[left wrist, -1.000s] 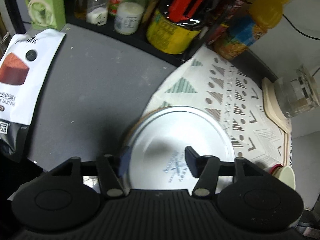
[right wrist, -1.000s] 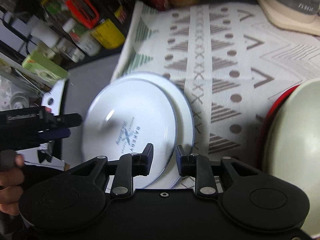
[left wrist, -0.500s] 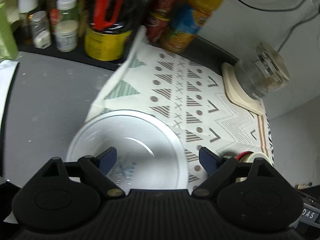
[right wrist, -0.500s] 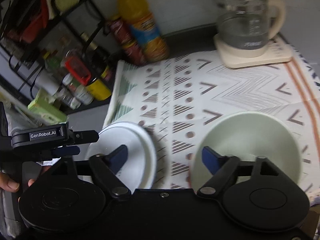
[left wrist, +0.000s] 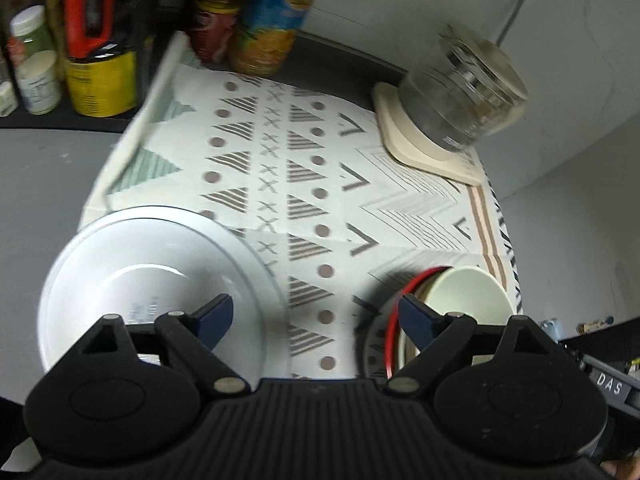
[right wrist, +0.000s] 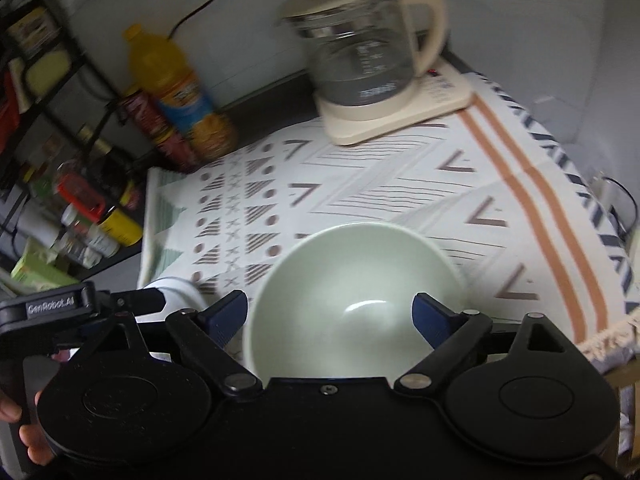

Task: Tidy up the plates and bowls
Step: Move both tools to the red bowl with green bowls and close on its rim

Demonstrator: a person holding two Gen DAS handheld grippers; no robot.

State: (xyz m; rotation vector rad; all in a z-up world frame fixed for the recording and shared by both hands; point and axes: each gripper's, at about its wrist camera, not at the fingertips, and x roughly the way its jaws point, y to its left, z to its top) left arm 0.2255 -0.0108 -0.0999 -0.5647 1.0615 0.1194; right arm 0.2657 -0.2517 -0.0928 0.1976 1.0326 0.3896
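Left wrist view looks down on the patterned cloth [left wrist: 320, 184], and everything here is placed against it. The left gripper [left wrist: 316, 316] hangs over the cloth's near part with its jaws spread wide and nothing between them, only bare cloth showing in the gap. The stacked white plates [left wrist: 152, 280] sit at the cloth's near left corner, partly off its edge onto the grey counter [left wrist: 44, 184]; the left blue pad [left wrist: 212, 316] overlaps the plates' rim in the picture, though whether it touches cannot be told. At the cloth's near right corner stands the pale green bowl [left wrist: 464, 296], nested in a red-rimmed bowl [left wrist: 404, 292], just outside the right pad. The glass kettle [left wrist: 460, 96] on its cream base occupies the cloth's far right corner, and the juice bottle [left wrist: 276, 20] stands beyond the far edge. In the right wrist view, the right gripper [right wrist: 332, 316] has its jaws opening, already wide, and grips nothing; the pale green bowl [right wrist: 352, 296] lies on the cloth directly beneath and between the two pads, its rim close to both but not pinched. The left gripper [right wrist: 120, 304] shows at the cloth's near left, with a hand [right wrist: 24, 440] on its handle.
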